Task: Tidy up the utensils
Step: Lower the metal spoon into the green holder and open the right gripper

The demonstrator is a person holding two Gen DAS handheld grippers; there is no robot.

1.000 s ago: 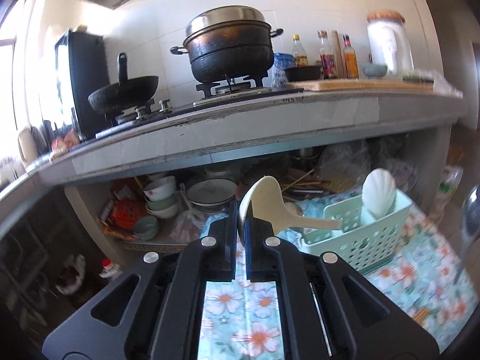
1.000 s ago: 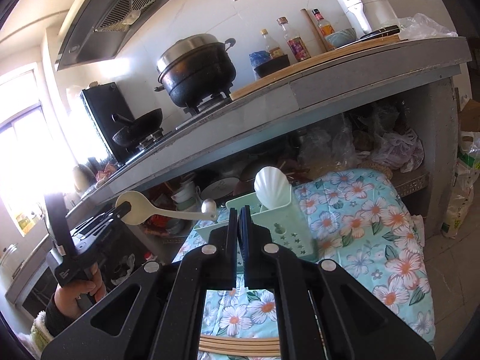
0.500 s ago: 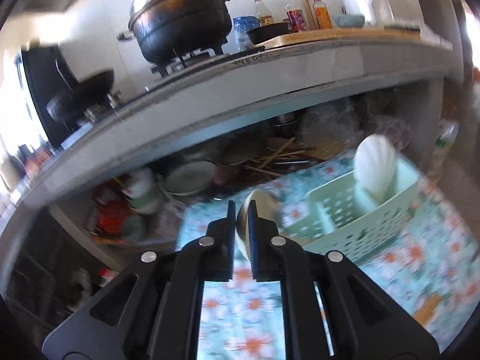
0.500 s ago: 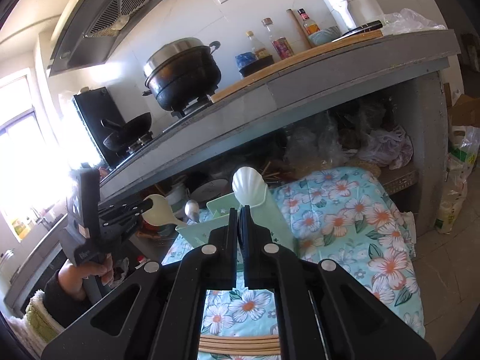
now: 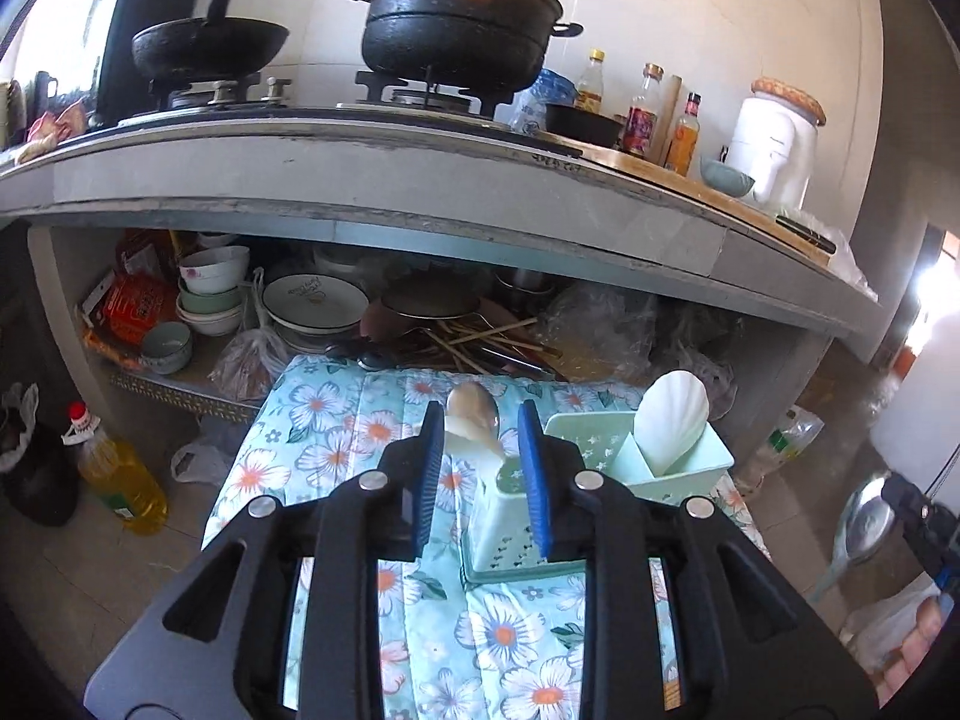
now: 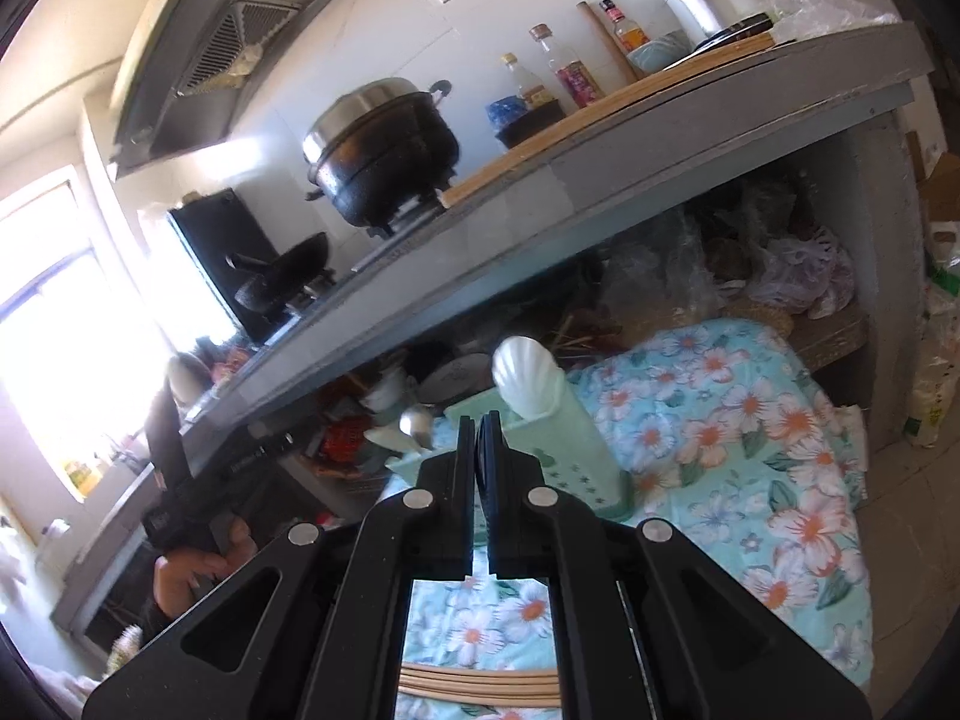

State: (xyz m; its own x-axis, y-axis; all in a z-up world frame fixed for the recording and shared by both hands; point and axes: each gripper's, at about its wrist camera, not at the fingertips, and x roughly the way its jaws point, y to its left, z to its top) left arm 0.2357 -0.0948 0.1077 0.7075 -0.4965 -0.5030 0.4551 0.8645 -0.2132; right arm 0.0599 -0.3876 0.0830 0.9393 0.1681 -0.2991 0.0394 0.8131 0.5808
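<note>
Your left gripper (image 5: 481,447) hangs over the pale green perforated plastic utensil caddy (image 5: 690,468) on the floral-print tablecloth (image 5: 336,426), its blue-padded jaws opening around the cream plastic ladle (image 5: 474,426), whose handle dips into the caddy's near compartment. A white shell-shaped scoop (image 5: 672,420) stands in the far compartment. Your right gripper (image 6: 478,429) is pressed together, pinching a metal spoon (image 5: 864,525).

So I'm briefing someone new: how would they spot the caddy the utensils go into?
Find the low table with the floral cloth in front of the grey counter. On it stands the mint-green utensil caddy, the only perforated plastic basket there, with a white shell-shaped scoop standing in it.
</note>
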